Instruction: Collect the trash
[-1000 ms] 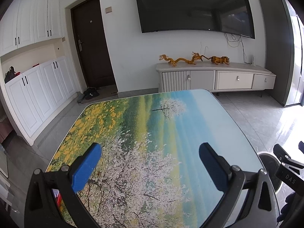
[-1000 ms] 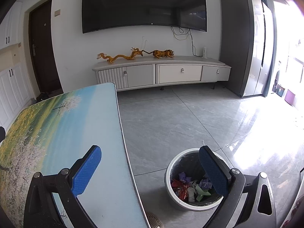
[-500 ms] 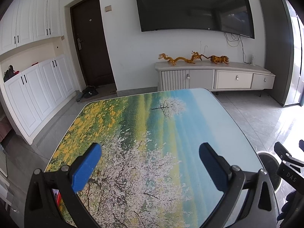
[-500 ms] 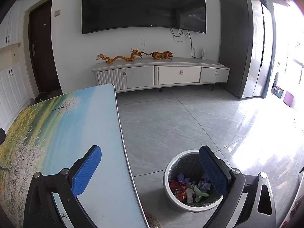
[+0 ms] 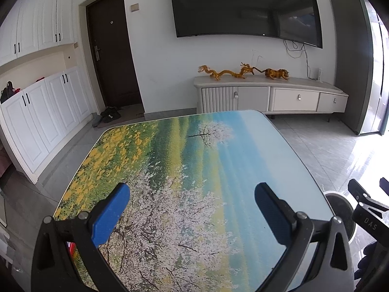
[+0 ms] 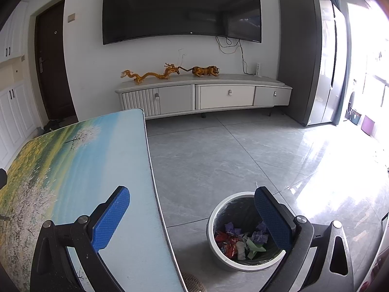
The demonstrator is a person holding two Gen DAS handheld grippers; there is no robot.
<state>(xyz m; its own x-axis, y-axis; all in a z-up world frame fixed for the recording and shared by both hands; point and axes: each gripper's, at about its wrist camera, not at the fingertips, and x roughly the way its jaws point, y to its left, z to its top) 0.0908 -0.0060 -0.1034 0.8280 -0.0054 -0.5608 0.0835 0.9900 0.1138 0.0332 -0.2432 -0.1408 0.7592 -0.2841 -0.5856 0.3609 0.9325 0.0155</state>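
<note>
A white round bin (image 6: 220, 255) stands on the floor beside the table, holding crumpled red, purple, green and white scraps (image 6: 239, 242). My right gripper (image 6: 192, 216) hovers open and empty, its right finger over the bin, its left finger over the table edge. My left gripper (image 5: 192, 213) is open and empty above the table (image 5: 194, 160), which bears a printed landscape of blossom trees. No trash shows on the tabletop. The bin's rim (image 5: 340, 198) peeks out past the table's right edge in the left wrist view, beside the black body of the other gripper (image 5: 367, 209).
A white TV cabinet (image 6: 204, 96) with golden dragon and tiger figurines (image 6: 170, 71) lines the far wall under a large television (image 6: 182, 9). A grey fridge (image 6: 313, 58) stands right. White cupboards (image 5: 43, 112) and a dark door (image 5: 111, 48) are left. Grey tiled floor (image 6: 231, 150) spreads between.
Both grippers have drawn back and up slightly, so the table and bin sit a little lower and farther in view. Both stay open and empty.
</note>
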